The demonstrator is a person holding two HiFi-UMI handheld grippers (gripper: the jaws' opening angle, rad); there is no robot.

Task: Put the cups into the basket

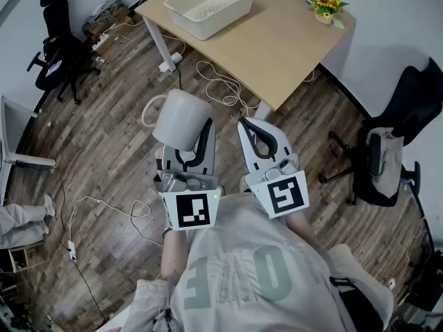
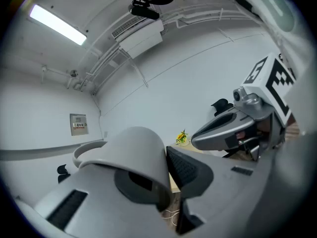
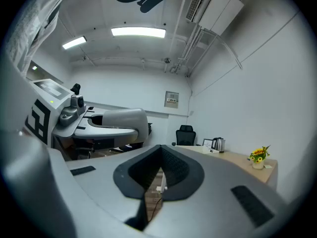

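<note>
I judge the task is only at its start: the basket (image 1: 216,24) on the table (image 1: 277,43) looks empty, and I see just one cup. This cup (image 1: 181,118) sits between the jaws of my left gripper (image 2: 168,171), which press on its wall, about half apart. My right gripper (image 1: 248,131) is closed and carries nothing. The basket stands well apart ahead of the cup, so the carrying and placing are still to do.

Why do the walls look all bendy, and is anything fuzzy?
Head view: wide lens bows the floor around the table, sharp. Left gripper view: curved walls, bright ceiling light, the close cup slightly soft. Right gripper view: dark round corners, glaring lamp.
</note>
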